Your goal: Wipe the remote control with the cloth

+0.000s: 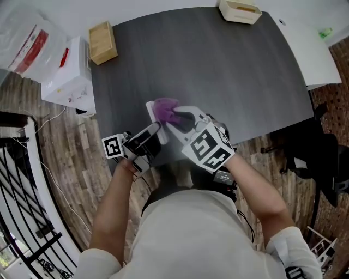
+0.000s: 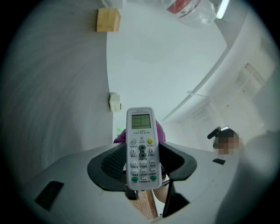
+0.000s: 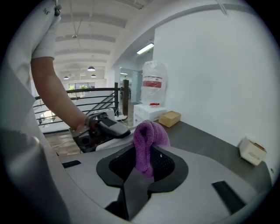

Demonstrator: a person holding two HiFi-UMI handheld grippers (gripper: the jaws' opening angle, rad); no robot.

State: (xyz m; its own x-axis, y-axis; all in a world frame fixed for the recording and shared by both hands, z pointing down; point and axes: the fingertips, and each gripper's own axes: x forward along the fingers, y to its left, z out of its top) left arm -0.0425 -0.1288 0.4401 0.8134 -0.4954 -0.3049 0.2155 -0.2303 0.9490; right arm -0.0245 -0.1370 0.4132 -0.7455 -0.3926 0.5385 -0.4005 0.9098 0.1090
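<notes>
Left gripper, lower centre-left of the head view: jaws are clamped on the lower half of the remote control. The remote is held at frame centre, over the near edge of the dark table. A narrow white body, pale green display on top, grey keys, one yellow and two green keys are noted. A purple cloth is seen at its far end, pinched in the right gripper.

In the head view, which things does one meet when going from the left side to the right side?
plastic bag → white box → wooden box → purple cloth → cream box
</notes>
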